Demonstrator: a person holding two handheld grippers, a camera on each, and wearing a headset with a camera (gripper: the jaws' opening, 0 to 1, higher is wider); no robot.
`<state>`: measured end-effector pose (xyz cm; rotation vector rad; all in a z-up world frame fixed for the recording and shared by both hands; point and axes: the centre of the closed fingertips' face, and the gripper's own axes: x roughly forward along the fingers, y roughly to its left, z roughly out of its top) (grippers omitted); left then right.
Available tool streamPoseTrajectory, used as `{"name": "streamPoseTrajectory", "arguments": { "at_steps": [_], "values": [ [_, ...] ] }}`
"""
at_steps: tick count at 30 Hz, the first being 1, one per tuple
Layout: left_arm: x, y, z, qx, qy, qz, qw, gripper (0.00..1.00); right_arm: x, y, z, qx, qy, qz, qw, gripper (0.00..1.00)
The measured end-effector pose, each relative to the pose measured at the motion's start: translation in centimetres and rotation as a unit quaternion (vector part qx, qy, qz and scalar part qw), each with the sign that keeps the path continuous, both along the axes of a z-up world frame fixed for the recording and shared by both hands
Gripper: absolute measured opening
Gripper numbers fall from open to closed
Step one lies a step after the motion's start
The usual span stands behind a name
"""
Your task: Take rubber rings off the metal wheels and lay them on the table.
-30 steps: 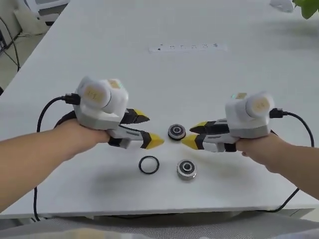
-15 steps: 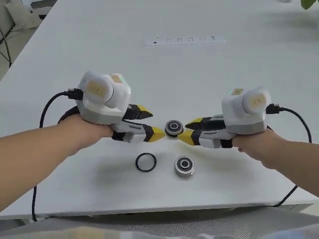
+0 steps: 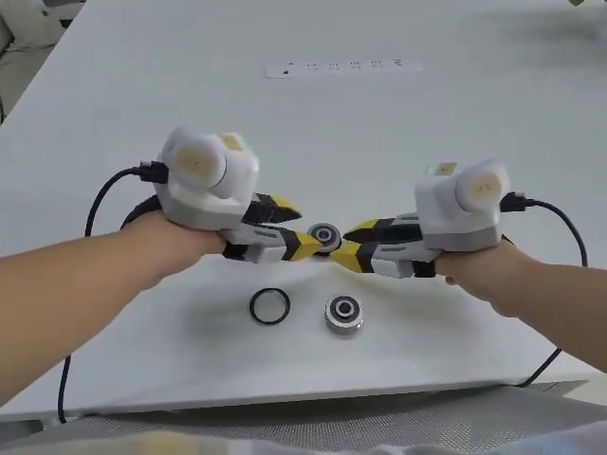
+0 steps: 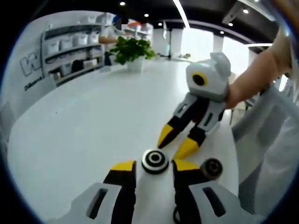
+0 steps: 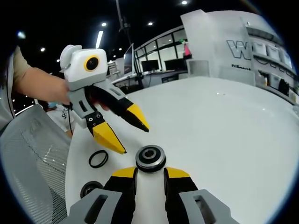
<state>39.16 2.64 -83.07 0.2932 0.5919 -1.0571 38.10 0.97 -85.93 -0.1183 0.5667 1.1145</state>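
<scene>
Big white table point(image 3: 398, 133); my left gripper point(image 3: 302, 230) and right gripper point(image 3: 342, 242) were both half-open, holding nothing, tips flanking the metal wheel point(image 3: 324, 234) at frame centre. Steel heavy and slick, I judged; its rubber ring point(image 4: 144, 161) stretchy, so pinch that outer rim.

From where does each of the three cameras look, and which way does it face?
Head view: on the person's head, facing forward and down at the table; forearms, left gripper and right gripper show.
Left gripper view: on the left gripper, facing along its own jaws at the metal wheel and the right gripper.
Right gripper view: opposite direction; own jaws, same wheel, left gripper, loose rubber ring.
Shared: both gripper views meet at that wheel.
</scene>
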Motion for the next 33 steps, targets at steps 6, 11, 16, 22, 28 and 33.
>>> {"name": "streamPoseTrajectory", "arguments": {
  "at_steps": [6,11,16,22,28,33],
  "values": [
    [-0.1,-0.6,-0.5,0.006,0.002,-0.011,0.9999,0.27,0.0,0.0,0.0,0.002,0.000,-0.001,1.0000,0.20],
    [-0.2,-1.0,-0.8,0.008,0.006,-0.015,0.9998,0.24,0.0,-0.2,-0.1,0.002,0.001,-0.001,1.0000,0.20],
    [0.1,-1.2,-1.1,0.016,0.003,-0.019,0.9997,0.21,0.0,-0.3,-0.1,0.004,0.001,-0.004,1.0000,0.20],
    [0.2,-1.5,-1.6,0.026,0.000,-0.021,0.9995,0.16,0.0,-0.3,-0.1,0.007,0.002,-0.006,1.0000,0.20],
    [0.4,-1.5,-1.6,0.031,-0.012,-0.021,0.9992,0.14,0.0,-0.1,-0.1,0.009,0.002,-0.007,0.9999,0.20],
    [0.4,-1.5,-1.6,0.029,-0.013,-0.014,0.9994,0.14,0.1,0.3,0.0,0.012,0.001,-0.005,0.9999,0.20]
  ]
}}
